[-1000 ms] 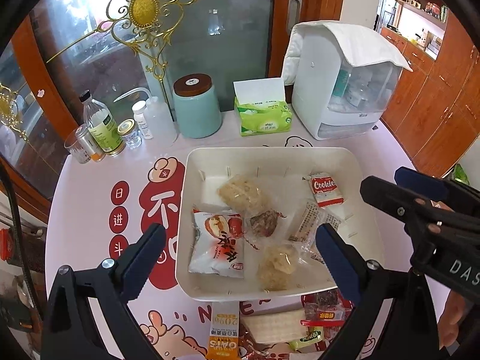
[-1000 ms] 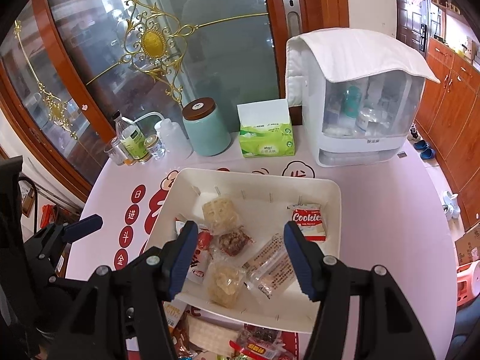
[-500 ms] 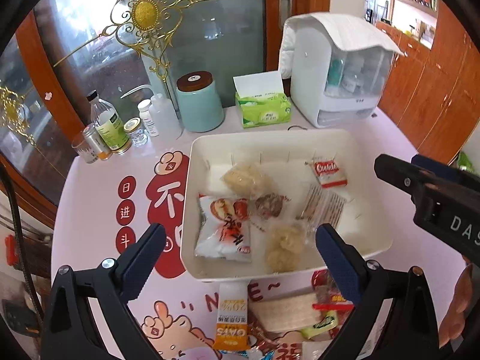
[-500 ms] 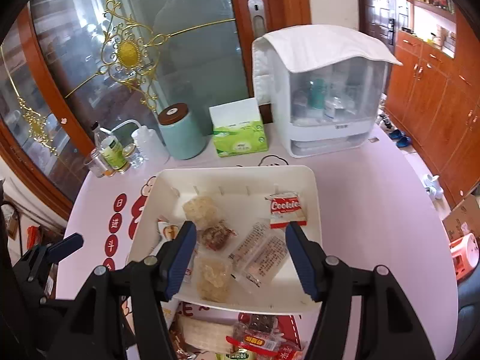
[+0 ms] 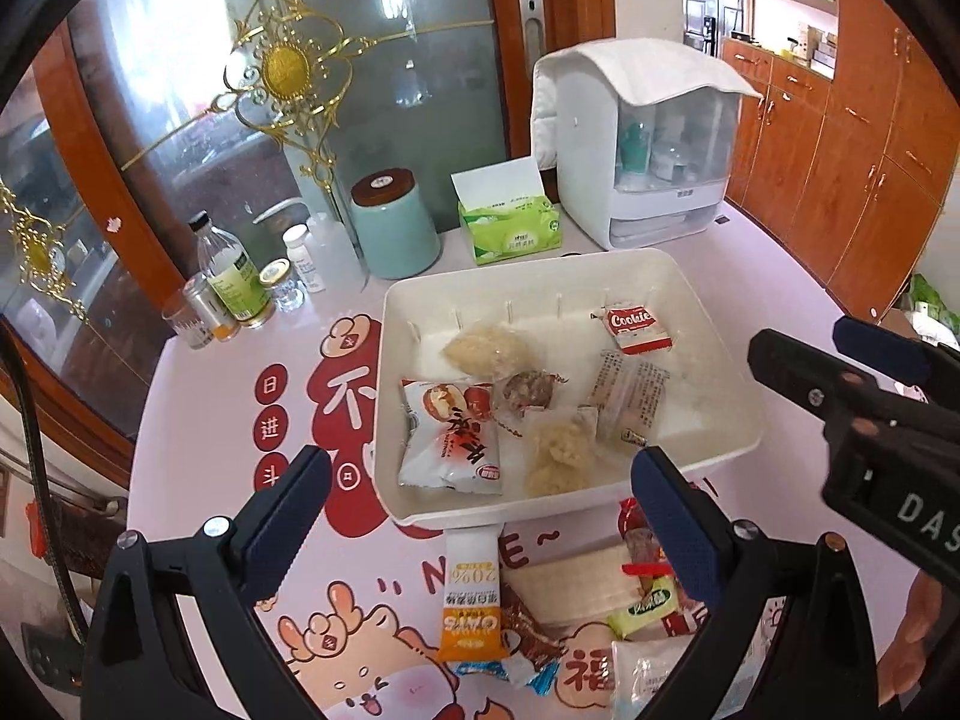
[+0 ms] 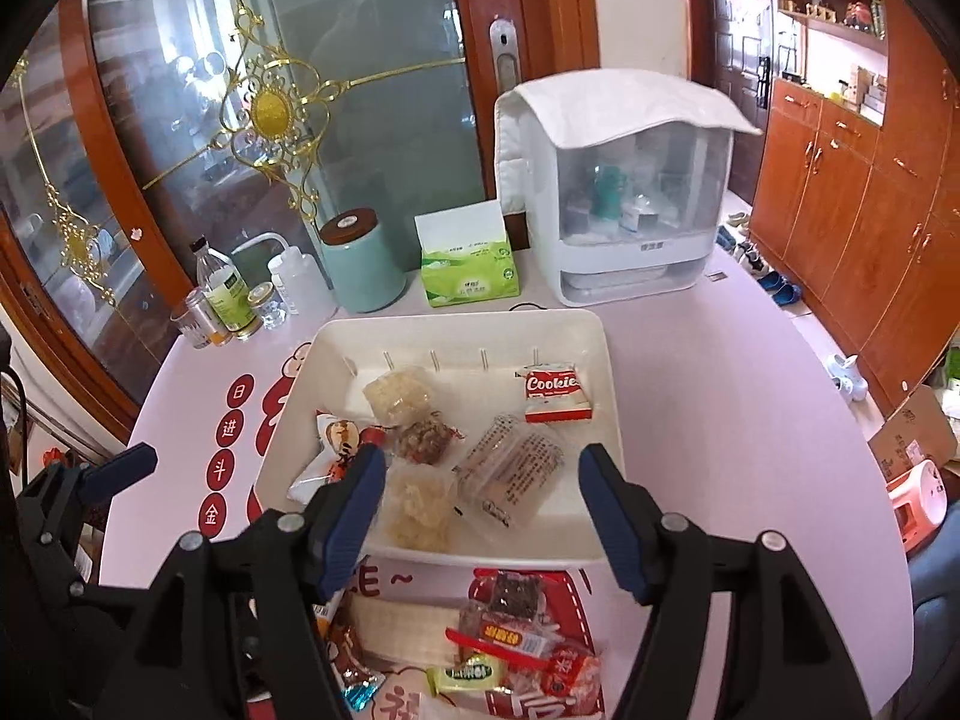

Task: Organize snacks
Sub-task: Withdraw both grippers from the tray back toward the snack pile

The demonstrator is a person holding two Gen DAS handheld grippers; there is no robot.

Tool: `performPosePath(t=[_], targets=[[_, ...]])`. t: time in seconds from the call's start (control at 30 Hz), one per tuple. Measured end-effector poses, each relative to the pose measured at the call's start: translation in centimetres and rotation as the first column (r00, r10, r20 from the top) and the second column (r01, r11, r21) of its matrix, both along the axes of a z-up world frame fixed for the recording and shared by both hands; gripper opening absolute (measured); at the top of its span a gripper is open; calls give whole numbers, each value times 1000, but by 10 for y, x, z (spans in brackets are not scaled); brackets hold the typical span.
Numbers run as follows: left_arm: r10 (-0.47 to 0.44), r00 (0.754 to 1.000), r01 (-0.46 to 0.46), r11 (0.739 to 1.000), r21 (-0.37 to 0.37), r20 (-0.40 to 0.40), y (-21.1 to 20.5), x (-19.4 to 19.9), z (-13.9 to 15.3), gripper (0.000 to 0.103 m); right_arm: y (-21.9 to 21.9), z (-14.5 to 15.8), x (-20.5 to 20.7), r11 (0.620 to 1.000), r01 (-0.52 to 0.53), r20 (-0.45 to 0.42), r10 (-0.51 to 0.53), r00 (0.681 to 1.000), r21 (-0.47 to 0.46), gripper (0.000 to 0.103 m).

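A white tray [image 5: 708, 306] [image 6: 606, 360] on the pink table holds several snacks: a red Cookie packet [image 5: 636, 327] [image 6: 555, 399], a red-and-white pouch [image 5: 450, 438], clear-wrapped puffed cakes [image 5: 486, 351] [image 6: 417, 504] and a clear printed packet [image 6: 510, 474]. A pile of loose snacks [image 5: 570, 612] [image 6: 480, 642] lies on the table in front of the tray. My left gripper [image 5: 480, 516] is open and empty above the tray's near edge. My right gripper [image 6: 480, 510] is open and empty, hovering over the tray's front; it also shows at the right in the left wrist view [image 5: 852, 384].
Behind the tray stand a teal canister [image 5: 393, 225], a green tissue box [image 5: 510, 225], a white covered appliance [image 5: 642, 144], and bottles and jars [image 5: 240, 288] at the back left. A glass door lies behind; wooden cabinets [image 6: 852, 198] stand to the right.
Both grippers have pulled back and up from the tray, so the tray looks smaller and more of the loose snack pile shows. Both stayed open and empty.
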State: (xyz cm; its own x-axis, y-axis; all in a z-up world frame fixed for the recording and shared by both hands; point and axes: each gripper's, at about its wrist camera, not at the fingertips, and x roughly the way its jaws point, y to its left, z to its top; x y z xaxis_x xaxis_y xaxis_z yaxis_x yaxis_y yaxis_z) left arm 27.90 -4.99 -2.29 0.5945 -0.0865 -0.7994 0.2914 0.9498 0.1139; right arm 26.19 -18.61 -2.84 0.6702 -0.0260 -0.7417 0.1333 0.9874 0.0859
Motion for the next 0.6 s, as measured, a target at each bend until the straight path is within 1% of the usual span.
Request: performPosePath(t=[0.2,0.33,0.47,0.6], targets=[[-23,1000,23,1000,-10,4,13,-29,6,99,1,11,-37,999,13,44,-15,999,39,75],[-32,999,32,999,-18,7,21,-47,5,99,3,13,-59,999,22,61,-24,998,36,78],[-44,999,44,998,-42,-4,27,-64,0,99,1,9,-82,999,33,63,-34,997,31,79],[-72,997,72,997,-32,-22,29,-80,-11,99,-2,1,-100,999,41,49,-42,998,18,81]])
